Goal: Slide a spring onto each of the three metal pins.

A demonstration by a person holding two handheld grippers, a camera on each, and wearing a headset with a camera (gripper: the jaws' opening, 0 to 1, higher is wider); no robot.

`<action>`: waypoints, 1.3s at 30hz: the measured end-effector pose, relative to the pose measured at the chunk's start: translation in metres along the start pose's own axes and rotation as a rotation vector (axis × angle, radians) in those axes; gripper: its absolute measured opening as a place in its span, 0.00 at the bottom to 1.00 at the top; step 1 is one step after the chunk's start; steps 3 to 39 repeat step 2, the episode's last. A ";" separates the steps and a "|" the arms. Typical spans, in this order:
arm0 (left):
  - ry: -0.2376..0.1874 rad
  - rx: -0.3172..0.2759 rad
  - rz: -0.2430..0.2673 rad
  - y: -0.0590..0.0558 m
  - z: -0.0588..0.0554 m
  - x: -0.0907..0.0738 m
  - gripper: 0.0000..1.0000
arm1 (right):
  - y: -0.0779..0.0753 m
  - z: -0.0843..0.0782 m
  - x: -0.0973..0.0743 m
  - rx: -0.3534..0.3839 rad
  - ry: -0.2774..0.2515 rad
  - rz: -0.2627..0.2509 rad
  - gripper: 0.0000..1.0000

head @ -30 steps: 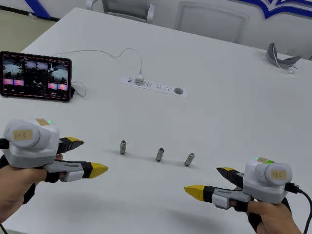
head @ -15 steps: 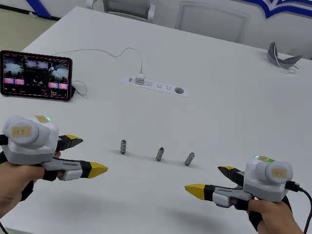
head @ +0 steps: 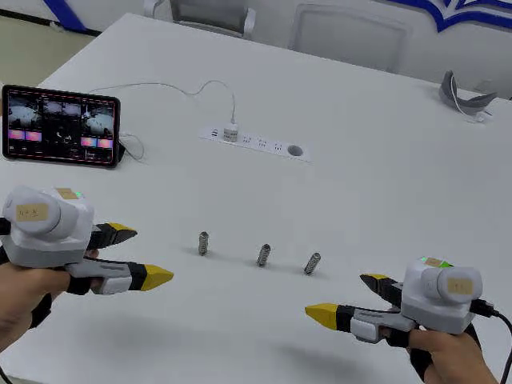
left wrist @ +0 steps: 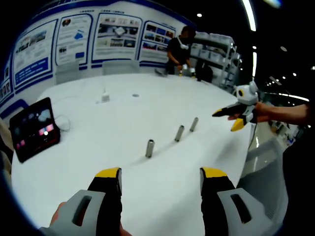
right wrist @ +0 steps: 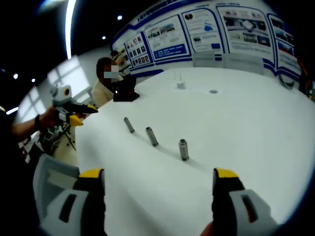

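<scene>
Three upright metal pins stand in a row on the white table, each with a spring around it: the left pin (head: 203, 243), the middle pin (head: 263, 255) and the right pin (head: 312, 263). The same row shows in the left gripper view from the nearest pin (left wrist: 149, 148) and in the right gripper view from the nearest pin (right wrist: 183, 149). My left gripper (head: 138, 254) is open and empty, left of the row. My right gripper (head: 348, 298) is open and empty, just right of and nearer than the right pin.
A tablet (head: 60, 125) stands at the left. A white power strip (head: 254, 143) with a plugged cable lies beyond the pins. A grey headset (head: 464, 94) rests at the far right. Chairs (head: 344, 32) stand behind the table. A person (left wrist: 179, 48) stands at the far end.
Both grippers have stayed open and nearly still; the left one has sunk slightly toward the lower left. The pins have not moved.
</scene>
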State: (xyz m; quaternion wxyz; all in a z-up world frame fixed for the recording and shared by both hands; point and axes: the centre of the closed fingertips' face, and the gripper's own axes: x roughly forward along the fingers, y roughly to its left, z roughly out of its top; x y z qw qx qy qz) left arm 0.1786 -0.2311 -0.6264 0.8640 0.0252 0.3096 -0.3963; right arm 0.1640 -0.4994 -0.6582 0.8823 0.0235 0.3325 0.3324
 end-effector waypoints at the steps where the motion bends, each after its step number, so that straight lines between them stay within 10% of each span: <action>1: 0.000 -0.001 -0.001 0.000 0.000 0.000 0.66 | 0.000 0.000 0.000 0.000 0.001 0.001 0.93; 39: 0.002 0.000 -0.002 0.000 0.000 0.000 0.66 | 0.001 0.000 0.000 -0.002 0.001 0.001 0.93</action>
